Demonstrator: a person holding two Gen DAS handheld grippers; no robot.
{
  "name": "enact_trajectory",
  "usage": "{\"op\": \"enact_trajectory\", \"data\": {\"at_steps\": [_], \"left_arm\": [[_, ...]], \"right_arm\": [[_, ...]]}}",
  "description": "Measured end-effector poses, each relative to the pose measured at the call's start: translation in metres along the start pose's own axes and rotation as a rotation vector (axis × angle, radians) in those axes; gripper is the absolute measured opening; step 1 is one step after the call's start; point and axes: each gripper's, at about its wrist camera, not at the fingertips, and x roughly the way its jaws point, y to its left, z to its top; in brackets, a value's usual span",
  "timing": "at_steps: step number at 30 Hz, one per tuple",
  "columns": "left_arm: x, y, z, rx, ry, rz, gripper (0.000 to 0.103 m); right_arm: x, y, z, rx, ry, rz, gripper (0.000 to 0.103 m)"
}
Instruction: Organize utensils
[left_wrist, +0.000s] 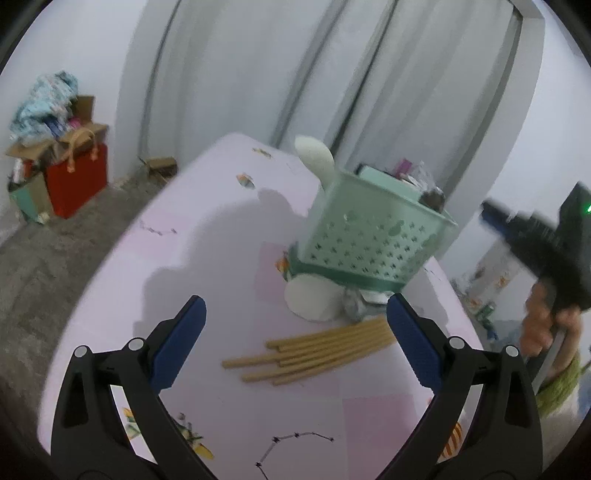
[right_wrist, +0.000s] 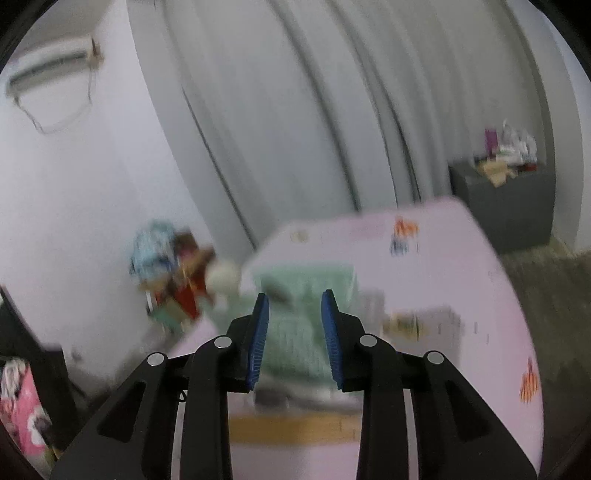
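A green perforated basket (left_wrist: 373, 236) stands on the pink table (left_wrist: 207, 236), with a white spoon (left_wrist: 316, 155) upright at its far corner. Another white spoon (left_wrist: 308, 299) and a grey crumpled thing (left_wrist: 352, 306) lie at its foot. Several wooden chopsticks (left_wrist: 314, 350) lie in a loose bundle nearer to me. My left gripper (left_wrist: 294, 301) stands wide open above the chopsticks, holding nothing. My right gripper (right_wrist: 294, 295) is open with a narrow empty gap, and points at the blurred basket (right_wrist: 295, 332), with the chopsticks (right_wrist: 295, 428) below it. A hand (left_wrist: 546, 325) holds it at the right.
A red bag (left_wrist: 74, 184) and cardboard boxes sit on the carpet at the left wall. A grey cabinet (right_wrist: 506, 206) with clutter on top stands beyond the table's far right corner. Grey curtains hang behind the table.
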Motion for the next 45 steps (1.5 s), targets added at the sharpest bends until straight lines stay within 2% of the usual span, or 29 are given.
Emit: {"op": "enact_trajectory", "data": {"at_steps": [2, 5, 8, 13, 16, 19, 24, 29, 36, 42, 45], "left_arm": [[0.008, 0.003, -0.005, -0.013, 0.023, -0.012, 0.095], [0.020, 0.006, -0.015, -0.010, 0.060, 0.016, 0.095], [0.026, 0.005, -0.022, 0.013, 0.074, 0.042, 0.095], [0.029, 0.006, -0.030, 0.028, 0.084, 0.060, 0.095], [0.034, 0.005, -0.032, 0.034, 0.095, 0.064, 0.095], [0.037, 0.005, -0.035, 0.042, 0.099, 0.062, 0.095], [0.041, 0.009, -0.038, 0.015, 0.116, 0.057, 0.095], [0.041, 0.013, -0.038, 0.017, 0.109, 0.064, 0.095], [0.042, 0.020, -0.043, -0.009, 0.108, 0.087, 0.095], [0.047, 0.018, -0.047, 0.015, 0.101, 0.104, 0.095], [0.048, 0.017, -0.049, 0.022, 0.092, 0.110, 0.095]], "right_arm": [[0.019, 0.004, -0.025, -0.017, 0.102, -0.039, 0.029], [0.049, 0.011, -0.053, -0.046, 0.243, -0.089, 0.029], [0.068, 0.017, -0.066, -0.109, 0.280, -0.141, 0.029], [0.093, 0.019, -0.076, -0.133, 0.338, -0.204, 0.029], [0.094, 0.020, -0.089, -0.145, 0.375, -0.229, 0.029], [0.085, 0.028, -0.095, -0.181, 0.361, -0.245, 0.029], [0.076, 0.033, -0.105, -0.157, 0.378, -0.238, 0.029], [0.071, 0.034, -0.108, -0.139, 0.419, -0.199, 0.029], [0.082, 0.043, -0.073, -0.147, 0.336, -0.152, 0.029], [0.109, 0.044, -0.062, -0.140, 0.355, -0.113, 0.029], [0.117, 0.038, -0.058, -0.085, 0.373, -0.075, 0.029]]}}
